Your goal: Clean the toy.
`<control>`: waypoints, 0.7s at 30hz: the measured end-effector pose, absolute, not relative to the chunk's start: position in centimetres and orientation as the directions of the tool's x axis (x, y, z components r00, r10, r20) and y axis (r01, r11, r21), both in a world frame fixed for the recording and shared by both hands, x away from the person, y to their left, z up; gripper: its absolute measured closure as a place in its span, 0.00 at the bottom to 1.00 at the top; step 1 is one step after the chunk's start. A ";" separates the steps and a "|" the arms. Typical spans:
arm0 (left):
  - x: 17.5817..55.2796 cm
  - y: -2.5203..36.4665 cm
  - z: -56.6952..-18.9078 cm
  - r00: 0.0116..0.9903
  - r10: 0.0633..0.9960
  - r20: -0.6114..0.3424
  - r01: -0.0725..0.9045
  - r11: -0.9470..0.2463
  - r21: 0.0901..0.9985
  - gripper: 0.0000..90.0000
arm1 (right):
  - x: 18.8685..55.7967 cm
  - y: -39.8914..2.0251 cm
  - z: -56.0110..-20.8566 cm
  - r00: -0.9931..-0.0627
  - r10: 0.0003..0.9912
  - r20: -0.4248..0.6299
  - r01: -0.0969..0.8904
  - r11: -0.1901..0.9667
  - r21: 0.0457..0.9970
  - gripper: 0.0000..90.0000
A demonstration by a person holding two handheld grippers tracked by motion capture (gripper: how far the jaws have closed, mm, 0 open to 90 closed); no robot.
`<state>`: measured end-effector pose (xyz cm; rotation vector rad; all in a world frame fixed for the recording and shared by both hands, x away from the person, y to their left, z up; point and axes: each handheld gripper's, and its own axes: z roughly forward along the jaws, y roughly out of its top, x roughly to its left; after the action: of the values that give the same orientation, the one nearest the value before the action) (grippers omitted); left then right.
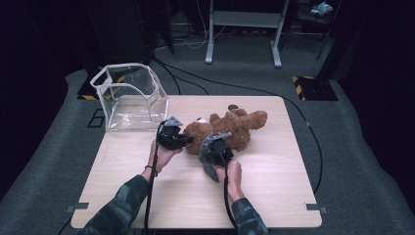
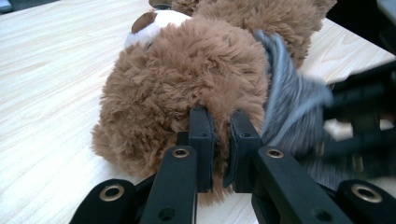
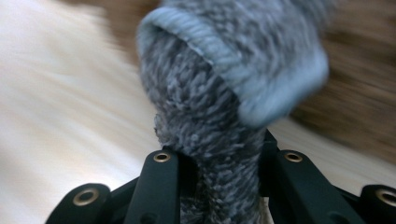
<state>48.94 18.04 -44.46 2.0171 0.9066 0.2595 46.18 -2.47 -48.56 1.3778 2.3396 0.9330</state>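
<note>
Pale wooden table (image 1: 274, 191), dark room, clear plastic box (image 1: 129, 98) at its far left corner. Teddy bear (image 1: 230, 128) lies mid-table, long axis left–right, head toward the left gripper (image 2: 219, 140), whose jaws pinch its head fur. Right gripper (image 3: 217, 177) clamps a grey knit sock (image 3: 224, 93) just beside the head — open end toward the bear.

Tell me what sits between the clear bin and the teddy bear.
The left gripper sits there, shut on the teddy bear; otherwise bare table from the clear bin, seen in the high view.

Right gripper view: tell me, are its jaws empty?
No, the right gripper is clamped on a grey knitted piece that rises between its jaws.
</note>
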 end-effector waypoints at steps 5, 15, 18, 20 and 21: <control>49.0 18.1 -44.5 0.715 0.682 -0.153 0.498 -0.344 0.796 0.91 | 47.1 -8.0 -48.7 -0.379 0.918 0.117 0.731 0.219 0.646 0.79; 49.0 18.0 -44.6 0.720 0.677 -0.151 0.501 -0.356 0.789 0.91 | 45.5 -3.1 -46.7 -0.545 0.837 0.044 0.628 0.373 0.682 0.79; 49.0 18.1 -44.6 0.722 0.674 -0.156 0.501 -0.354 0.790 0.91 | 46.5 -4.2 -45.2 -0.501 0.865 0.031 0.635 0.344 0.691 0.79; 49.0 18.1 -44.6 0.721 0.674 -0.163 0.506 -0.351 0.788 0.91 | 46.9 -5.3 -44.3 -0.472 0.881 0.037 0.644 0.315 0.697 0.79; 49.0 18.1 -44.6 0.721 0.674 -0.163 0.506 -0.351 0.788 0.91 | 47.0 -5.7 -44.0 -0.460 0.887 0.031 0.642 0.309 0.701 0.79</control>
<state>48.95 18.08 -44.65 2.0274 0.8970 0.2362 47.04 -5.73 -43.99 1.3685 2.2202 0.9344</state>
